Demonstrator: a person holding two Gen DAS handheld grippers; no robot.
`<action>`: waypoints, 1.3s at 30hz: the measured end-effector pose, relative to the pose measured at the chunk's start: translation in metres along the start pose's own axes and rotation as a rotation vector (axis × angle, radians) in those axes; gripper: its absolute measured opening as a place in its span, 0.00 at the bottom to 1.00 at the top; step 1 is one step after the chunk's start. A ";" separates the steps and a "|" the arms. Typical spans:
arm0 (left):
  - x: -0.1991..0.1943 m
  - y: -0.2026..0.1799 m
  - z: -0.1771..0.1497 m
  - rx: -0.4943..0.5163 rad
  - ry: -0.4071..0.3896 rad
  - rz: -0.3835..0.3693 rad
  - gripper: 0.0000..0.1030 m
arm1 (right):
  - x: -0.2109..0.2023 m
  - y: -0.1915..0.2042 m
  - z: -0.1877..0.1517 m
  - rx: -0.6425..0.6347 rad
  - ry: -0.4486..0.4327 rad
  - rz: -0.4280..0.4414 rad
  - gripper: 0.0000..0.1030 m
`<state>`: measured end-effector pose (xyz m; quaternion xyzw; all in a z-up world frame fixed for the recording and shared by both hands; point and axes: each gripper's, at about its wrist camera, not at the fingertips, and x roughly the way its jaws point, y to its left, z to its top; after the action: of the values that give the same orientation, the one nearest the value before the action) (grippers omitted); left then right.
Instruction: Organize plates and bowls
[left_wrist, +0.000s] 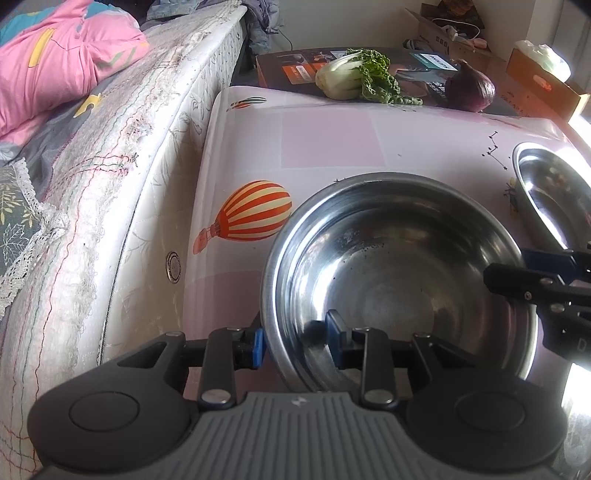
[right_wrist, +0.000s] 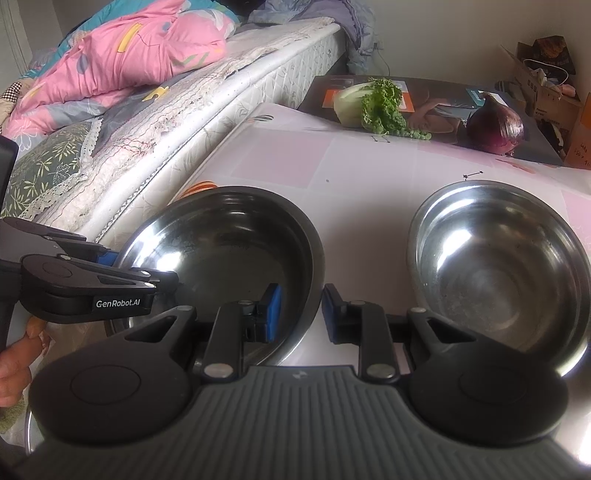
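Slippage is the risk: the left gripper (left_wrist: 295, 341) and right gripper (right_wrist: 300, 314) each straddle opposite rims of the large steel bowl (left_wrist: 399, 280) with jaws part-open, not yet clamped. Thin, glossy walls could skid sideways toward the second bowl (right_wrist: 498, 269) just right of the right gripper.

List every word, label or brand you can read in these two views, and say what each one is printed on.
"GenRobot.AI": white lettering on the side of the left gripper, seen in the right wrist view.
Print on the dark flat box under the vegetables: blurred, unreadable.
Label on the cardboard box at the back wall: too small to read.
Round emblem on the mattress side: too small to read.
Steel bowl and second bowl: no text visible.
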<state>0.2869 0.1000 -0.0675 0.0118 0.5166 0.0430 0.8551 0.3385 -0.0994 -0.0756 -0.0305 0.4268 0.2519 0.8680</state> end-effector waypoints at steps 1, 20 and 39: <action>-0.001 0.000 0.000 0.001 -0.001 0.000 0.32 | -0.001 0.000 0.000 -0.002 -0.001 -0.001 0.23; -0.032 -0.002 0.001 0.032 -0.071 0.019 0.33 | -0.025 0.006 0.005 -0.051 -0.063 -0.010 0.23; -0.070 -0.105 0.047 0.230 -0.154 -0.041 0.32 | -0.104 -0.075 -0.001 0.084 -0.196 -0.101 0.23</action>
<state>0.3024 -0.0090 0.0091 0.1024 0.4513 -0.0351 0.8858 0.3199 -0.2080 -0.0098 0.0094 0.3479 0.1914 0.9177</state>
